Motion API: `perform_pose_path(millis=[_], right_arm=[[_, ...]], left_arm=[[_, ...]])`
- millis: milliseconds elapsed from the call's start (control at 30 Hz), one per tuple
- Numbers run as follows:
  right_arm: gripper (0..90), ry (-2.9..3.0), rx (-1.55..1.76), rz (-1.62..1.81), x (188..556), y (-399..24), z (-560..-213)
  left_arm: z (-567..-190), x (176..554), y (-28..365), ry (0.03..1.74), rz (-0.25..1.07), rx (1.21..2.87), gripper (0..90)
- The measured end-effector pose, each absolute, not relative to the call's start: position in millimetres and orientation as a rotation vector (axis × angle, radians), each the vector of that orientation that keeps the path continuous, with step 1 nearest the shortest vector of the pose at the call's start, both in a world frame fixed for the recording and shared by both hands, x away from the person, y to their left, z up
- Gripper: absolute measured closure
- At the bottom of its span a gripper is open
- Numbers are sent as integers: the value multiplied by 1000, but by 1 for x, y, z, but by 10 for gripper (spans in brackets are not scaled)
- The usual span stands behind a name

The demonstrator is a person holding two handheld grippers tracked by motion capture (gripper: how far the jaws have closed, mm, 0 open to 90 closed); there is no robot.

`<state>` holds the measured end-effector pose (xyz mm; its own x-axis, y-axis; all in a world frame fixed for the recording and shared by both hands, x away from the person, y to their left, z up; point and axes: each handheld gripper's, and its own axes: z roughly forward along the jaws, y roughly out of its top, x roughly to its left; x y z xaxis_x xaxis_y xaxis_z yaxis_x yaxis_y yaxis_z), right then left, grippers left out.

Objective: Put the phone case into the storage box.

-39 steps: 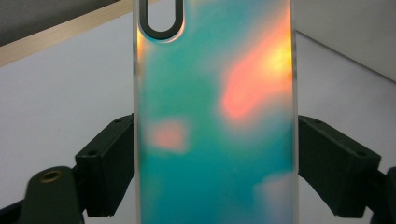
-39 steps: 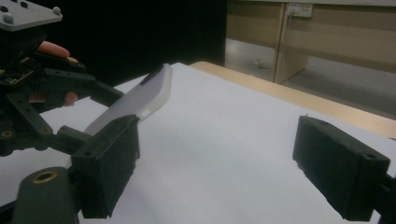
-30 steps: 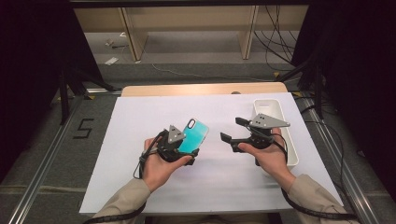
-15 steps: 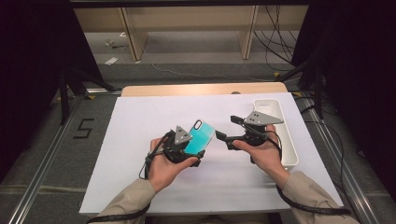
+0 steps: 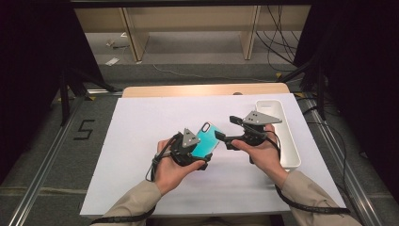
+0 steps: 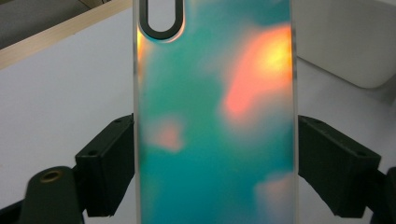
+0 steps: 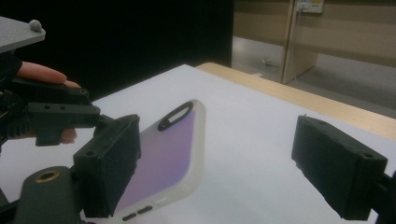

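Note:
An iridescent teal phone case [image 5: 208,140] with a frosted rim is held tilted above the white sheet. My left gripper [image 5: 201,151] is shut on it, and in the left gripper view both black jaws press the long edges of the case [image 6: 215,116]. My right gripper [image 5: 227,128] stands open just right of the case's camera-hole end. In the right gripper view the case [image 7: 163,154] lies beside and partly behind the left jaw, with a wide empty gap between the jaws of the right gripper [image 7: 219,163]. The left gripper [image 7: 60,116] shows there at far left.
A long white tray [image 5: 284,141] stands at the right edge of the white sheet [image 5: 141,122], close behind my right hand. The wooden table edge [image 5: 202,89] runs along the back. Floor rails flank the table.
The two hands have drawn slightly closer together: the left gripper with the case shifted right, and the right gripper shifted left up to the case's end.

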<state>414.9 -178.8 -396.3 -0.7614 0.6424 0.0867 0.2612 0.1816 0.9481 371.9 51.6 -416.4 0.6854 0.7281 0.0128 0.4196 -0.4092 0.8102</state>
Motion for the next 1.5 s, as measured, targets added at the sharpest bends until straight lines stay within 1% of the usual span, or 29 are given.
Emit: perform_pose_path(millis=[833, 1000, 1300, 1500], right_arm=[[188, 2156, 887, 1608, 425, -163, -401], [219, 2163, 905, 1610, 428, -161, -404], [240, 2169, 919, 1615, 430, -159, -405], [281, 2174, 935, 1618, 431, -158, -407]], left_arm=[[-416, 370, 38, 837, 462, 2064, 173], [-415, 371, 37, 828, 476, 2063, 173], [-416, 371, 36, 835, 476, 2063, 173], [-416, 371, 35, 836, 471, 2063, 173]])
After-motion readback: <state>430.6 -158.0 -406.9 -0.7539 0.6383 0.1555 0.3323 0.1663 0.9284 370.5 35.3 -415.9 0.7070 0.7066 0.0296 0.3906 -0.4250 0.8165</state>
